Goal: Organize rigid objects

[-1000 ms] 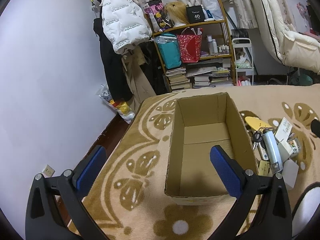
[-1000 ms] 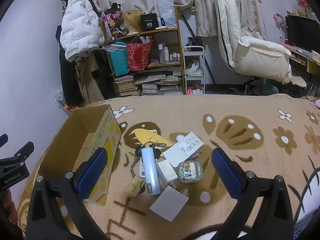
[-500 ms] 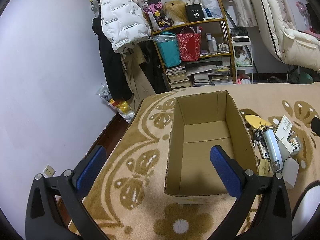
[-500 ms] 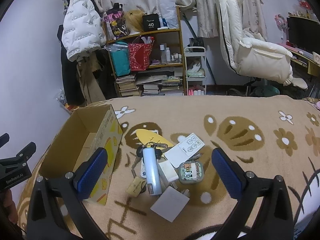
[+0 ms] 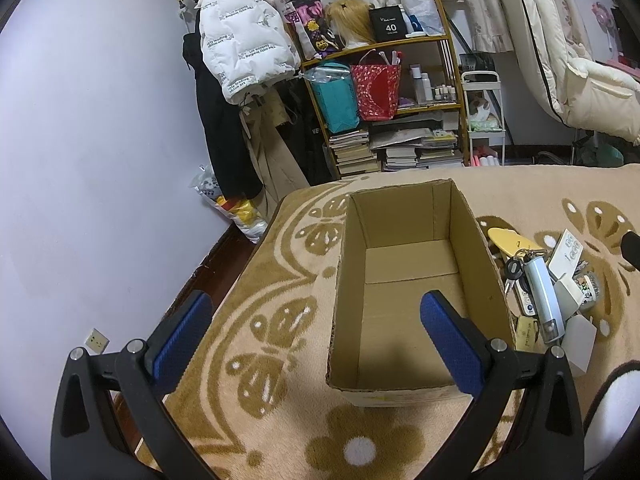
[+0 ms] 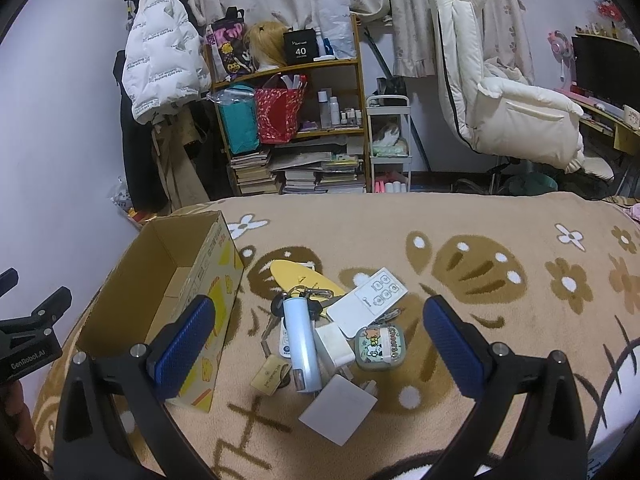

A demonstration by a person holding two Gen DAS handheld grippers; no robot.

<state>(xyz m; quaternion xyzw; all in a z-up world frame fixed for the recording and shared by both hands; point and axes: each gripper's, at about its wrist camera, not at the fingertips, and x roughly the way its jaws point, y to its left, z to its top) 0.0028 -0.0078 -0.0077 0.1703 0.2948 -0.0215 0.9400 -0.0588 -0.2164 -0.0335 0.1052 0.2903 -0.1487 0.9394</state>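
Observation:
An empty open cardboard box (image 5: 412, 280) stands on the flowered blanket; it also shows in the right wrist view (image 6: 168, 292). To its right lies a pile of small items: a pale blue cylinder (image 6: 302, 344), keys (image 6: 276, 310), a yellow flat piece (image 6: 304, 278), a white card (image 6: 368, 302), a white block (image 6: 334, 346), a green cartoon case (image 6: 380, 348), a grey card (image 6: 338, 408) and a tan tag (image 6: 270, 374). The pile also shows in the left wrist view (image 5: 544, 300). My left gripper (image 5: 316, 336) is open over the box's near left side. My right gripper (image 6: 320, 350) is open above the pile.
A wooden shelf (image 6: 296, 128) with bags and books stands beyond the bed. A white jacket (image 5: 240, 40) hangs at the left. A white chair (image 6: 500, 92) stands at the right. The bed's left edge drops to the floor (image 5: 224, 256).
Both views have shifted only slightly. Both grippers stay open and the objects have not moved.

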